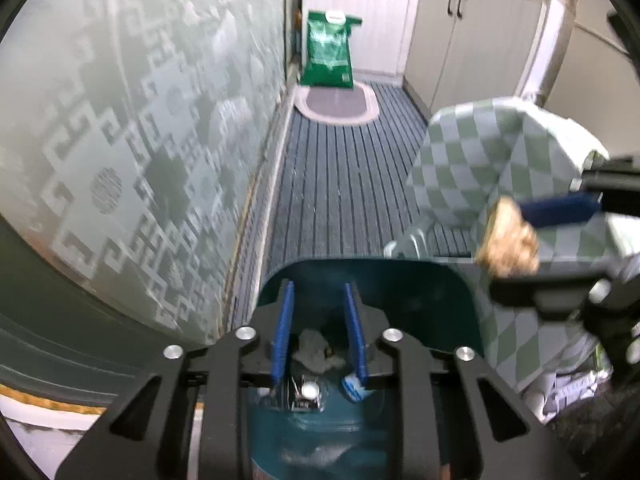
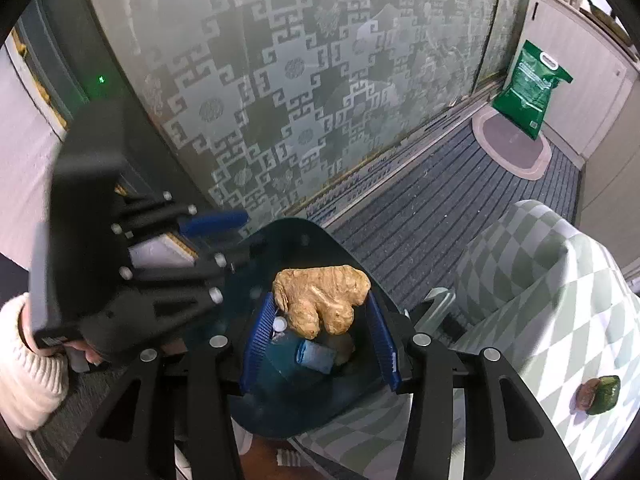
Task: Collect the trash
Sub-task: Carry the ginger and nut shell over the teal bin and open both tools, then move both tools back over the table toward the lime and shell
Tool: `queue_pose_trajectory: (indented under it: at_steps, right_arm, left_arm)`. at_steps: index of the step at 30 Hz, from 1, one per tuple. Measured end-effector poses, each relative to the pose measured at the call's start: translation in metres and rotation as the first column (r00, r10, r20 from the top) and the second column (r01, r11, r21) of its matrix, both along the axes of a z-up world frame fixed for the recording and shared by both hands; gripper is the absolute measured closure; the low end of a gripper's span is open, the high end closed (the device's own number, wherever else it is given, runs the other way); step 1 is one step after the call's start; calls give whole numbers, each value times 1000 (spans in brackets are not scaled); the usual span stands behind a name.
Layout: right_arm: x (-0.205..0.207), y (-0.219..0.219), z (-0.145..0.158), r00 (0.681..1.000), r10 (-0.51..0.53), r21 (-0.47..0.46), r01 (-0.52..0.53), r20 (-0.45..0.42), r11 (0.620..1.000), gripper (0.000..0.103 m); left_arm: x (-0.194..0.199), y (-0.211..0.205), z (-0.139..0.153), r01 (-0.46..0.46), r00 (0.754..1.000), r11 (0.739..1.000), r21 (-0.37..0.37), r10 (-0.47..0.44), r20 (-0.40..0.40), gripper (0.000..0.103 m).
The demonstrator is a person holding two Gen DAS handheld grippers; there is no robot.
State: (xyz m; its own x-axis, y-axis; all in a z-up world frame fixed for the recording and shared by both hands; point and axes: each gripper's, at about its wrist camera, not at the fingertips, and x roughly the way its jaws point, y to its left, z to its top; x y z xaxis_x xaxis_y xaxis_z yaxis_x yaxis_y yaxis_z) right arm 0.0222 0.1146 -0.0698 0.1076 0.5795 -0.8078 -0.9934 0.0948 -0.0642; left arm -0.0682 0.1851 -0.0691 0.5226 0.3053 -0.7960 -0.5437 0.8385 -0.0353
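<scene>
Now right gripper (image 2: 320,320) pinches ginger root (image 2: 320,300) between my blue fingers, directly above teal bin (image 2: 304,412). Left gripper (image 1: 319,332) open, empty, over same bin's trash. I'd centre root over bin mouth, clear of raised lid (image 2: 280,240), then release.

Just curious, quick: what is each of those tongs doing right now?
Left tongs: open, holding nothing, over the teal bin.
Right tongs: shut on the ginger root, above that bin.

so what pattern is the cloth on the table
Green-and-white checks on the tablecloth, clearest in the right wrist view.
</scene>
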Motion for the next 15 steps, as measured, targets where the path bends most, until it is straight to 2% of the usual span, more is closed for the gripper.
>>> queue_pose_trajectory:
  at_steps: [3, 8, 11, 13, 15]
  right_arm:
    - [0, 1, -5, 1000, 6, -20, -6, -7, 1000, 55]
    - [-2, 3, -11, 1000, 20, -46, -21, -23, 999, 54]
    - [-3, 3, -12, 999, 26, -46, -27, -27, 999, 52]
    - [-3, 1, -11, 999, 33, -34, -34, -40, 999, 43]
    - [-3, -2, -8, 999, 30, -16, -31, -40, 999, 43]
  left_arm:
    - [-6, 1, 13, -16, 998, 1000, 19, 15, 66, 83]
    - [-13, -6, 35, -24, 981, 996, 85, 7, 193, 84]
    - [-22, -11, 52, -49, 956, 990, 135, 7, 295, 84]
    - [-28, -14, 62, -63, 934, 987, 149, 6, 358, 84]
    - [-32, -16, 70, -73, 914, 985, 156, 4, 406, 84]
